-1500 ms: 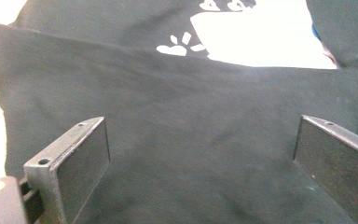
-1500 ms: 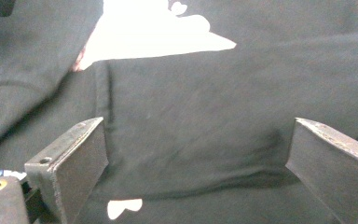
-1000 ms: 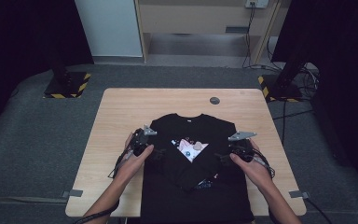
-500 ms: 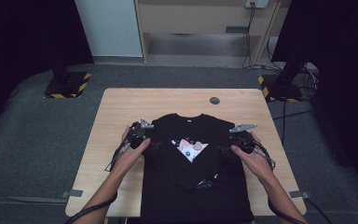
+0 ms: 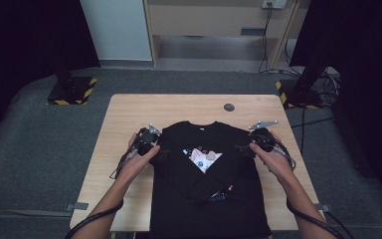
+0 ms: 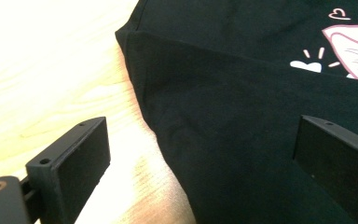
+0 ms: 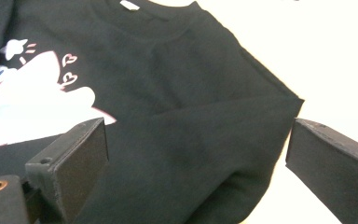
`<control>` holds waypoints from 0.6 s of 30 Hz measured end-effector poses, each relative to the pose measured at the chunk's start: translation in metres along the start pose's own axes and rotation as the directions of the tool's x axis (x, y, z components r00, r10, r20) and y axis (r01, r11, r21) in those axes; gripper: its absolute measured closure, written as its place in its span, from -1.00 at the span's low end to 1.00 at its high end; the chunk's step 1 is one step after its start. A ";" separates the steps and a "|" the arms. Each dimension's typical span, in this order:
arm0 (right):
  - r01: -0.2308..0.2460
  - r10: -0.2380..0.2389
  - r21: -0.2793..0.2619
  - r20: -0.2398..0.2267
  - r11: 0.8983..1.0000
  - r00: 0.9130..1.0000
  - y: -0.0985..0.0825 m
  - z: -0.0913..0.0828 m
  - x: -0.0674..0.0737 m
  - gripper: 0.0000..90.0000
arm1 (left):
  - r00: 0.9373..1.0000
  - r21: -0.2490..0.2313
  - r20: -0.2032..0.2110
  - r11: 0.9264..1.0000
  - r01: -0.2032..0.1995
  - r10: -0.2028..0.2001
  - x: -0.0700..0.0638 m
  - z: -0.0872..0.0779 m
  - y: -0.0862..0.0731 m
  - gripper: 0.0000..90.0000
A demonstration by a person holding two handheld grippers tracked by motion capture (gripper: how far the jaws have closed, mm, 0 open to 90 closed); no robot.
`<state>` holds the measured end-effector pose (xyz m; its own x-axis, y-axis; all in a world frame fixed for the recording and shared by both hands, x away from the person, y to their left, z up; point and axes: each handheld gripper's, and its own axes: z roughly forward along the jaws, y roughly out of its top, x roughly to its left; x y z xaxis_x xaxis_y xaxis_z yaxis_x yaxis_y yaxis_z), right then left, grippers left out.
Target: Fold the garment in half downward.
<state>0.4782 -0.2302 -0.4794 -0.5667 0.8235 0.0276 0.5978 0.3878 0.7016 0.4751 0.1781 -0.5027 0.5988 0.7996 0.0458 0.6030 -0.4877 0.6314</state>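
Observation:
A black T-shirt with a pink and white print lies flat on the wooden table, collar away from me, its sleeves folded in over the chest. My left gripper stands open at the shirt's left shoulder fold. In the left gripper view its jaws straddle the edge of the shirt, one over bare wood and one over cloth. My right gripper is open at the right shoulder fold. In the right gripper view the folded corner of the shirt lies between its jaws. Neither holds anything.
A small dark round disc sits on the table beyond the collar. Two black stands with striped bases flank the table's far corners on the grey floor. Cables trail at the right. The shirt's hem hangs over the near edge.
Both grippers have moved away from me along the shirt's sides, toward the shoulders. The shirt lies as it did.

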 end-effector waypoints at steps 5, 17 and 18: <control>-0.014 0.014 0.002 0.003 1.000 1.000 0.011 0.003 -0.008 -0.88 | 1.000 0.016 0.003 1.000 -0.002 0.002 0.004 0.005 0.001 -0.94; -0.029 0.029 0.019 -0.002 0.999 1.000 0.016 0.018 -0.008 -0.90 | 1.000 0.004 0.002 1.000 0.014 -0.014 0.006 0.012 0.005 -0.93; -0.024 0.024 0.023 -0.007 0.999 1.000 0.014 0.020 -0.005 -0.90 | 1.000 0.002 0.001 1.000 0.013 -0.013 0.004 0.013 0.005 -0.93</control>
<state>0.5008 -0.2206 -0.4842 -0.5563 0.8295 0.0498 0.6238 0.3772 0.6845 0.4874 0.1741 -0.5097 0.5911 0.8058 0.0365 0.6119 -0.4775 0.6305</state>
